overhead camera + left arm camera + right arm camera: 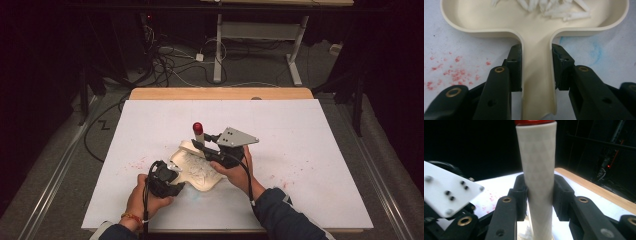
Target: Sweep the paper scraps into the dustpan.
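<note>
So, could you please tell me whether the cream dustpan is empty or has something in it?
Not empty: the left gripper view shows white stick-like bits piled in the cream dustpan, whose handle the left tongs clamp.

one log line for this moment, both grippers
left gripper: shut on cream plastic dustpan handle | right gripper: shut on upright white red-capped brush handle | white bits in pan

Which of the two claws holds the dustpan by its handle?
The left claw: it grips the dustpan handle. The right claw holds an upright white brush handle.
</note>
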`<state>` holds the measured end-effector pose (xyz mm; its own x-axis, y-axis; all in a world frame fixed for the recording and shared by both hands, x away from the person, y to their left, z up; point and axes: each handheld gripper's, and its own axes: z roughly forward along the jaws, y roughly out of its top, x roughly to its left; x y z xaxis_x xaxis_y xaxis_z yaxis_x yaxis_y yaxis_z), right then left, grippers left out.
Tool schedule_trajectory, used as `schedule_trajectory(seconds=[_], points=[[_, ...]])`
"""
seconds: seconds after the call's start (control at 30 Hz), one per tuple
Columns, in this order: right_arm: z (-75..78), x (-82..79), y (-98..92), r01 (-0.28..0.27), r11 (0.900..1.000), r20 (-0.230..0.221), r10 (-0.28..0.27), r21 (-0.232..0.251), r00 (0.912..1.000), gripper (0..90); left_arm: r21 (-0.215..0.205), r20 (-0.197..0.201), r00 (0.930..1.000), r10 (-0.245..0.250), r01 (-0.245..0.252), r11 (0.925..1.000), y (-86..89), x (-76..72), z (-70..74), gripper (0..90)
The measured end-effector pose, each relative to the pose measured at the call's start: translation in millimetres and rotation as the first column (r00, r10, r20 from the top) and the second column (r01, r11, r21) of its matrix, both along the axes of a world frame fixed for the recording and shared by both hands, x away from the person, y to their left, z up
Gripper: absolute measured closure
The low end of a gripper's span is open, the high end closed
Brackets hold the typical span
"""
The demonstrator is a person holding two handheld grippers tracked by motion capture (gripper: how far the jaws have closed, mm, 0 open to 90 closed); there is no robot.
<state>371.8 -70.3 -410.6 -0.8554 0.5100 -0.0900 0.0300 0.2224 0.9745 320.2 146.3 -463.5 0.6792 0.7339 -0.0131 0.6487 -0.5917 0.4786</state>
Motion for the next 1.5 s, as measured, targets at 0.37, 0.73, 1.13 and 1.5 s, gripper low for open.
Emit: schedule_trajectory(seconds=[0.37, 0.73, 1.13, 1.5], points=[[12.1, 0.1, 0.6, 0.018, 1.0, 0.029, -0.018, -0.012, 0.9994, 70.7, 0.008, 0.003, 0.9999, -0.01, 0.01, 0.9999, 3.3, -1.3, 0.3, 63.3], [48.1, 2.4, -30.7, 0.095, 0.994, 0.068, -0.099, 0.061, 0.9928, 70.7, 0.029, 0.004, 0.9996, -0.027, 0.027, 0.9992, 10.1, -5.5, 0.5, 63.3], [51.9, -43.6, -91.8, 0.107, 0.993, 0.026, -0.105, -0.058, 0.9941, 70.8, 0.044, -0.015, 0.9992, -0.036, 0.037, 0.9984, 18.8, -13.6, 0.9, 63.3], [39.0, -72.2, -114.7, 0.098, 0.982, -0.057, -0.108, -0.16, 0.9925, 70.8, 0.055, -0.019, 0.999, -0.041, 0.042, 0.9976, 17.7, -14.8, 0.3, 63.3]])
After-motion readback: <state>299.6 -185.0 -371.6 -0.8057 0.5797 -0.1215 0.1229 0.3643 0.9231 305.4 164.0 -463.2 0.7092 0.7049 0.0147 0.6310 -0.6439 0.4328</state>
